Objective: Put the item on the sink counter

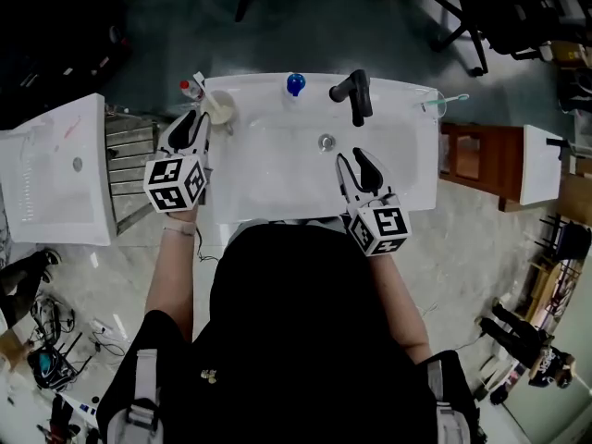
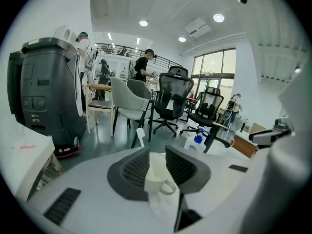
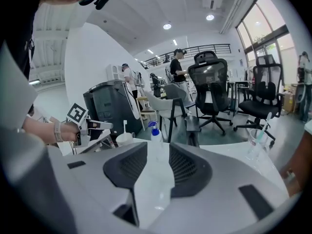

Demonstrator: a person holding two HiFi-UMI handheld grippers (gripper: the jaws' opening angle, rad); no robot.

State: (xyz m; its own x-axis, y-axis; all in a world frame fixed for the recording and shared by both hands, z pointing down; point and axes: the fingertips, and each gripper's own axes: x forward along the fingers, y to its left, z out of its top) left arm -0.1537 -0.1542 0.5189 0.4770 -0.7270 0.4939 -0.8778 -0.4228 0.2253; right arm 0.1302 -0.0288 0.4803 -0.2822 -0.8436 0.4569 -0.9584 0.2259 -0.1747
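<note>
**Mug down on the counter — only the pull-back is left**
The mug (image 1: 219, 107) stands upright at the back corner of the counter (image 1: 252, 86), well to the left of the faucet (image 1: 354, 93), so the placing looks done; what remains, I judge, is drawing the left gripper (image 1: 194, 118) clear. Its jaws stand apart with the mug between them, not clamped — the forearm reaches forward with the gripper level. The right gripper (image 1: 356, 160), jaws apart and empty, hovers over the basin just in front of the faucet.
</note>
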